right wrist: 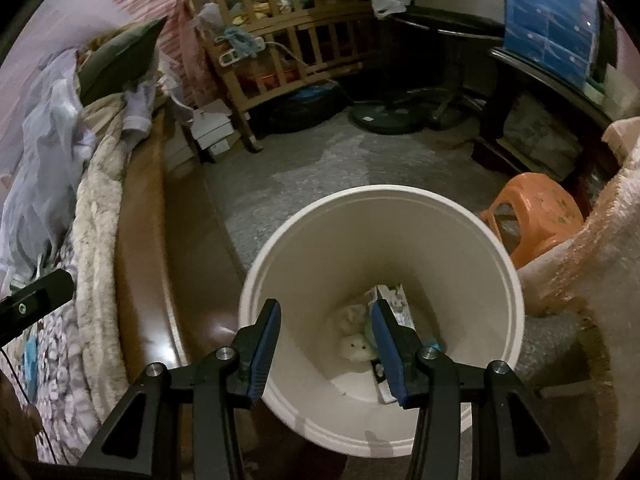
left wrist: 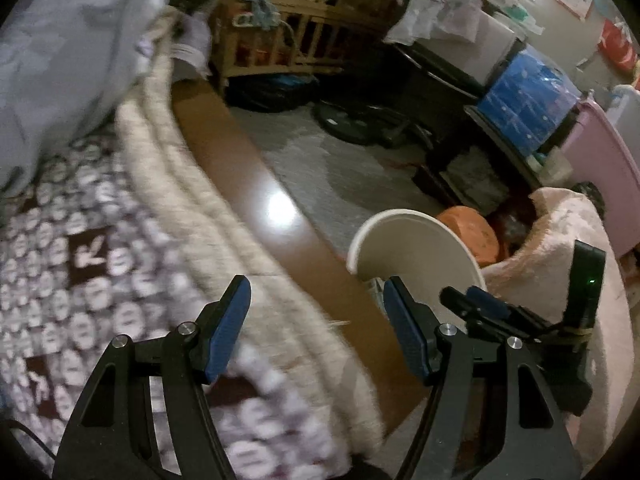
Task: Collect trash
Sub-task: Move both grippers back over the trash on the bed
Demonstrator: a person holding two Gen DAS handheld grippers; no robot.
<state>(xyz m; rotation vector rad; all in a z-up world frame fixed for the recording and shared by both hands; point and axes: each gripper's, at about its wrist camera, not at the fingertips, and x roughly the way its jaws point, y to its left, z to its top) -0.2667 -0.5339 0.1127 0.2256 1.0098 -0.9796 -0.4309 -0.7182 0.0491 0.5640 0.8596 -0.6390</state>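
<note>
Right claw point(right wrist: 325, 346): your jaws parted, empty, over the bin point(right wrist: 472, 240) mouth.
Left claw point(left wrist: 316, 330): yours gapes, empty, above the bed edge point(left wrist: 256, 184).
Trash point(right wrist: 354, 346): on bin bottom.
Room: bare floor point(right wrist: 304, 168) beyond rim.

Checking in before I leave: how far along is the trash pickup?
Done: crumpled paper and wrappers already lie in the white bin. In hand: nothing; the right gripper is open over the bin, the left gripper open above the bed. Left: a small blue scrap on the bed might be trash.
</note>
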